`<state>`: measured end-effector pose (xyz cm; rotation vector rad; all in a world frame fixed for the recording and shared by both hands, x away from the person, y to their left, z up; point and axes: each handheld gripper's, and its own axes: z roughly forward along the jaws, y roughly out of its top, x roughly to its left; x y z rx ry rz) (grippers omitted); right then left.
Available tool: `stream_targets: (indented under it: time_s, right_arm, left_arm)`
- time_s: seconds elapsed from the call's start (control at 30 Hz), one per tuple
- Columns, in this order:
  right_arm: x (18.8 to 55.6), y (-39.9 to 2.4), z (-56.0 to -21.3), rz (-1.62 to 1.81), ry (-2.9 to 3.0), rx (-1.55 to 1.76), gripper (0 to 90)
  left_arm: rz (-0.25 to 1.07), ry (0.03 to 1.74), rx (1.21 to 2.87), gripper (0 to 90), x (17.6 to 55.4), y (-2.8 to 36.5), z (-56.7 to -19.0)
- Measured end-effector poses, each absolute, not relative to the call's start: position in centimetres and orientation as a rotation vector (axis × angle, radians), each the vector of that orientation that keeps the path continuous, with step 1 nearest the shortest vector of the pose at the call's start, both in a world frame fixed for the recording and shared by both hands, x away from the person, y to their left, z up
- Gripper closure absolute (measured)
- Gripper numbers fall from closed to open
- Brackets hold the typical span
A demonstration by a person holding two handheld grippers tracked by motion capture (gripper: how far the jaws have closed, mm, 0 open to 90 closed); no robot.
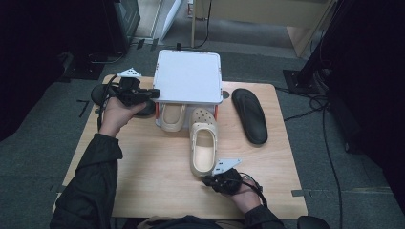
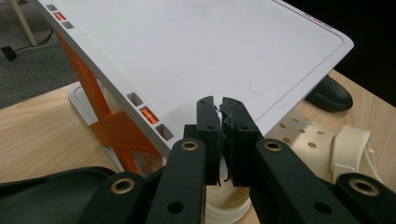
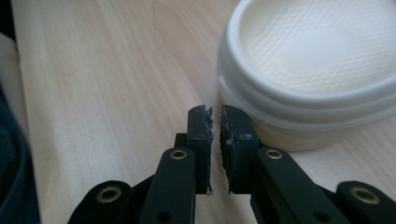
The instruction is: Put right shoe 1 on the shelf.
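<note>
A white shelf (image 1: pixel 189 76) on orange legs stands at the table's back. One cream clog (image 1: pixel 204 143) lies in front of it, and a second cream clog (image 1: pixel 172 117) is tucked under it. My left gripper (image 1: pixel 155 93) is shut and empty at the shelf's front left edge. In the left gripper view the closed left gripper (image 2: pixel 220 103) points over the white shelf (image 2: pixel 210 51). My right gripper (image 1: pixel 206 181) sits shut on nothing just behind the front clog's heel. In the right gripper view its tips (image 3: pixel 215 111) hover over bare wood beside the clog's heel (image 3: pixel 317 56).
A black flip-flop (image 1: pixel 249 114) lies on the wooden table (image 1: pixel 143 181) to the right of the shelf. A black shoe (image 1: pixel 98 94) sits at the back left, partly hidden by the left hand. Orange struts (image 2: pixel 116 130) brace the shelf.
</note>
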<state>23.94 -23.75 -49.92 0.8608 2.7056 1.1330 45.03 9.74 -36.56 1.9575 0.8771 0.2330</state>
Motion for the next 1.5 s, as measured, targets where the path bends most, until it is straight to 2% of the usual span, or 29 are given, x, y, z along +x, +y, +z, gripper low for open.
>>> stream_targets:
  time_s: [1.23, 1.5]
  right_arm:
    - [26.2, -22.7, -47.8, 1.192, 2.512, 0.837, 82.8]
    - [25.4, -21.3, -49.1, 1.154, 2.603, 0.808, 83.2]
  left_arm:
    - [0.215, 0.863, 1.959, 87.7, 45.0, 9.4, -36.6]
    - [0.217, 0.859, 1.963, 87.7, 45.0, 9.4, -36.6]
